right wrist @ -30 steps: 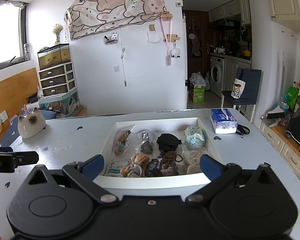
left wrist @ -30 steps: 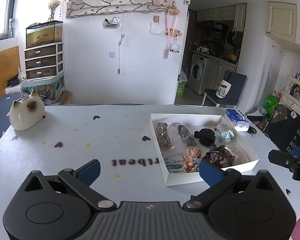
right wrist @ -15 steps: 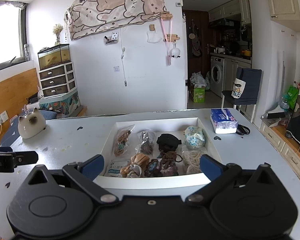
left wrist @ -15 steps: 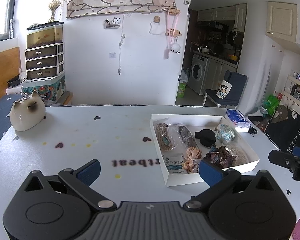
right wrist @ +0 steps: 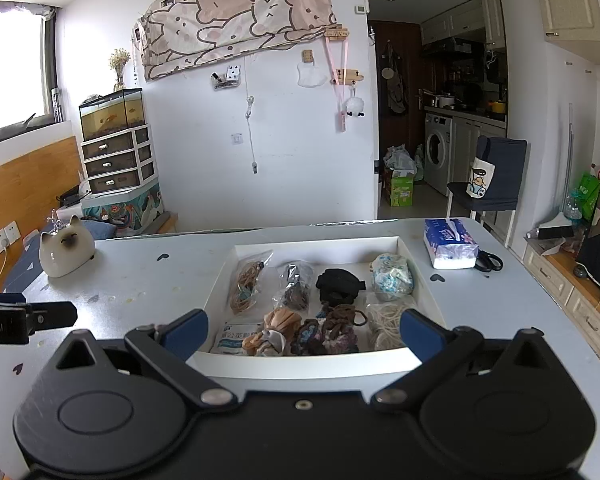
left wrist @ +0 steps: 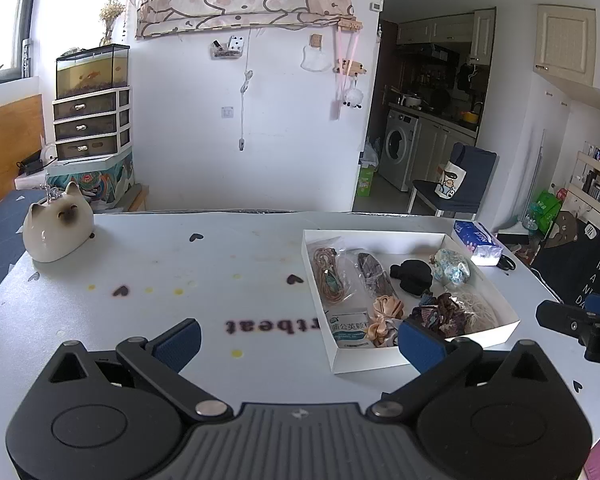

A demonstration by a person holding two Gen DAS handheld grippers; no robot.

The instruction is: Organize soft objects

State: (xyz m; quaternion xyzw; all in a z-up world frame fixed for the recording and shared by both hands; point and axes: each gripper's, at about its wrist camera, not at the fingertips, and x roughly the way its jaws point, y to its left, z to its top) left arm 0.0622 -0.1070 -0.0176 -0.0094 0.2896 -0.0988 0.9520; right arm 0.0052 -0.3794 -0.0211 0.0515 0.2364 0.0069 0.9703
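Observation:
A white tray (right wrist: 320, 360) on the table holds several soft items: bagged cords (right wrist: 246, 280), a black scrunchie (right wrist: 340, 284), a pale blue scrunchie (right wrist: 392, 278), a tan scrunchie (right wrist: 282, 320), dark scrunchies (right wrist: 332, 332), white elastic bands (right wrist: 386, 314) and a tissue pack (right wrist: 234, 338). My right gripper (right wrist: 303, 330) stands open just in front of the tray's near wall. My left gripper (left wrist: 298, 338) is open too, over the bare table left of the tray (left wrist: 416, 354). Neither holds anything.
A ceramic cat (left wrist: 56, 228) sits at the table's far left. A blue tissue box (right wrist: 450, 242) and black scissors (right wrist: 490, 261) lie to the right of the tray. The table (left wrist: 180, 272) has heart marks and printed letters. A chair (right wrist: 496, 184) stands beyond.

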